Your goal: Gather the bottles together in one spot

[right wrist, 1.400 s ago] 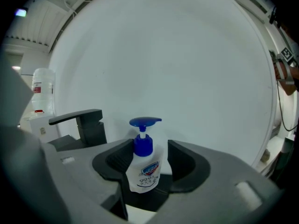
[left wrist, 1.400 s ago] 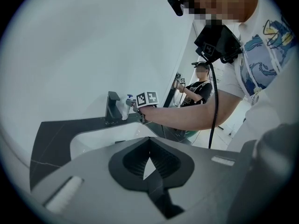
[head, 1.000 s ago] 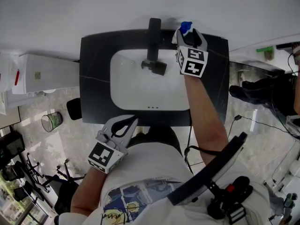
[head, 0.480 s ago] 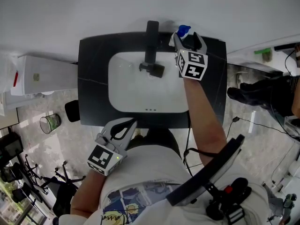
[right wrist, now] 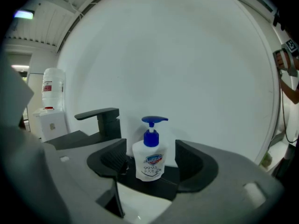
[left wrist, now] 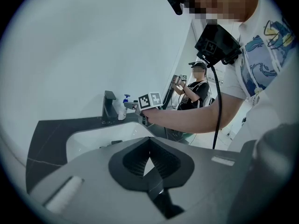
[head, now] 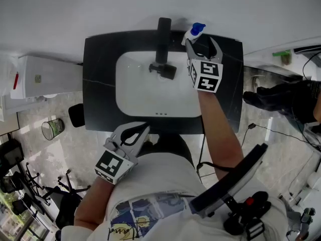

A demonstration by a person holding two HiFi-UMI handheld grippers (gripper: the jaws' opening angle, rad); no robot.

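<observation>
A white soap bottle [head: 192, 33] with a blue pump stands on the black counter [head: 100, 84], at the back right corner of the white basin [head: 140, 94]. My right gripper [head: 201, 43] is open just in front of it. In the right gripper view the bottle [right wrist: 150, 160] stands upright between the spread jaws of the right gripper [right wrist: 153, 149], and neither pad touches it. My left gripper [head: 144, 128] hangs shut and empty at the counter's front edge, close to the person's body. From the left gripper [left wrist: 149, 141] the bottle [left wrist: 122, 112] shows far off beside the tap.
A black tap [head: 163, 49] rises behind the basin, left of the bottle. A white appliance [head: 45, 77] stands left of the counter, with a small bin [head: 51, 128] on the floor. Another person [left wrist: 194, 85] stands beyond the counter's right end.
The right gripper's jaws have spread wider and it has drawn back slightly from the bottle, which now shows more fully. The left gripper has barely moved.
</observation>
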